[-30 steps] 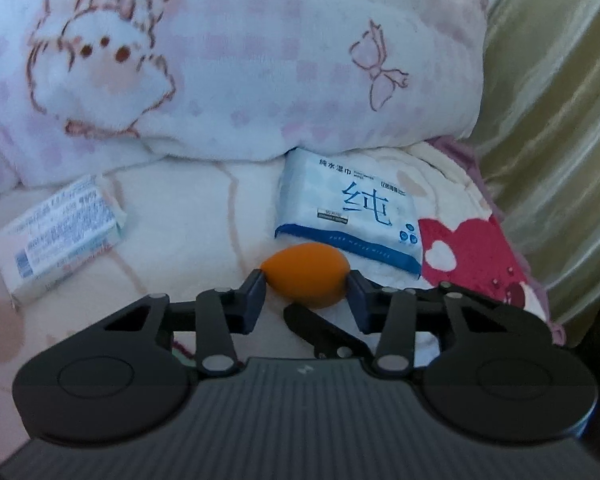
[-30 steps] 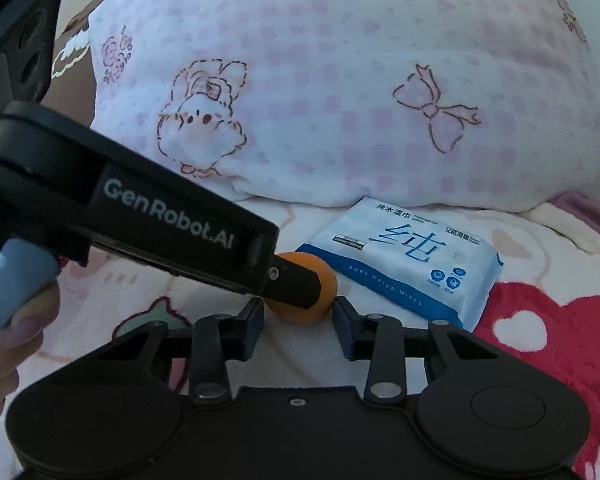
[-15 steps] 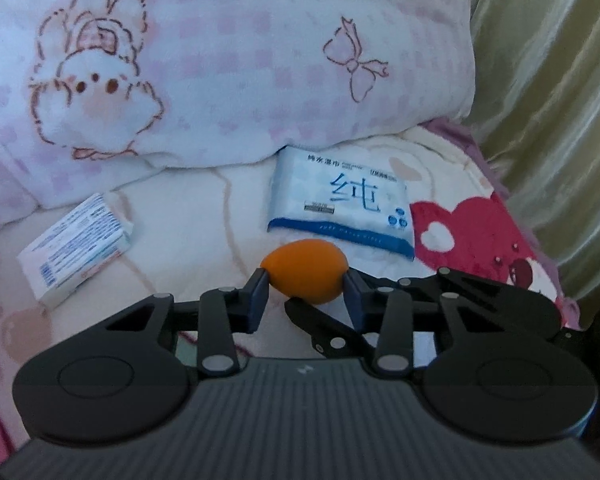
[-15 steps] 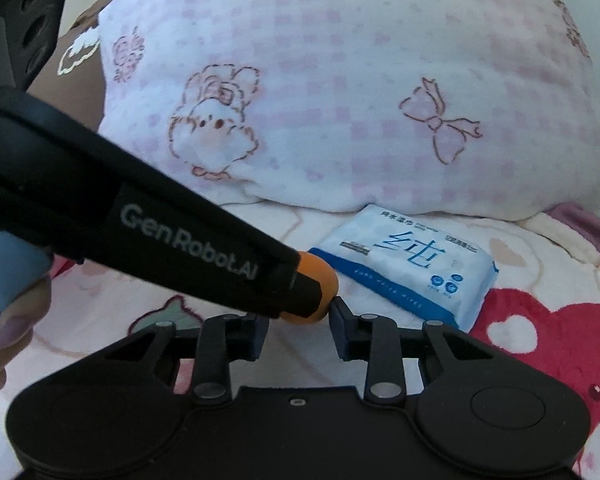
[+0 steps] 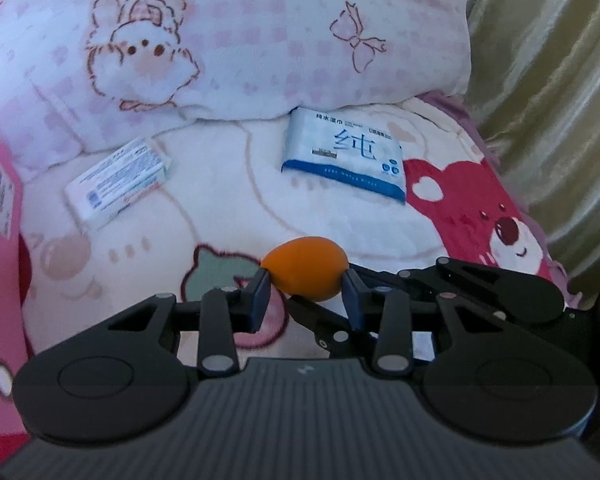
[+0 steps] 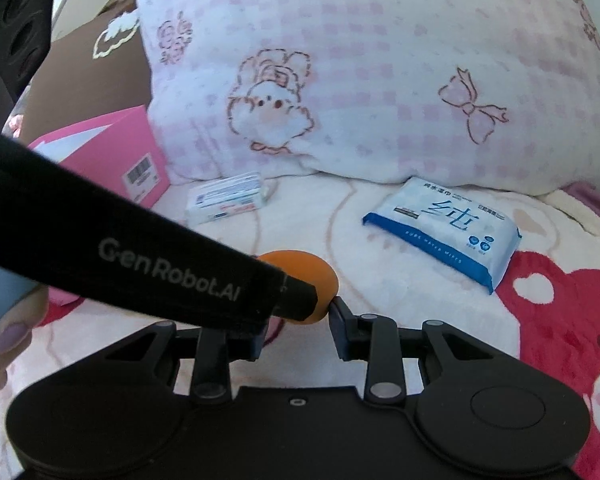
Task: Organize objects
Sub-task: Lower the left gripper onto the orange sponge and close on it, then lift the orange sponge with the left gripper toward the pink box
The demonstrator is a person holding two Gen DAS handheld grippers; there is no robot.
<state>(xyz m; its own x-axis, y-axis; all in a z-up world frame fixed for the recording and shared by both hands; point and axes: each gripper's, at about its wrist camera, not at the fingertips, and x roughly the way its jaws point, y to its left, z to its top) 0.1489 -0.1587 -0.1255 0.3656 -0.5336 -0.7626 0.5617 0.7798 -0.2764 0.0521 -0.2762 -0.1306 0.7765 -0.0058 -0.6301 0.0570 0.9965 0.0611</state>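
Two grippers met at one orange egg-shaped ball (image 5: 305,272). The left gripper (image 5: 305,295) had both pads pressed on the ball's sides, its jaws still closing on it, and held it clear above the blanket (image 5: 204,216). The right gripper (image 6: 298,326) was closed down to its narrowest, its right pad touching the ball's lower edge; its left pad was hidden under the left gripper's arm, so whether it truly gripped the ball could not be told.

Ahead of the claws lay open blanket. Beyond it, a wipes pack (image 5: 346,154) sat ahead and right, its far edge tucked under the pillow (image 5: 260,36). A small white box (image 5: 118,182) lay ahead and left, also by the pillow's edge. A pink box (image 6: 112,160) stood farther left, against the pillow; its contents did not show. A curtain (image 5: 552,92) closed off the right side, just past the blanket's edge.
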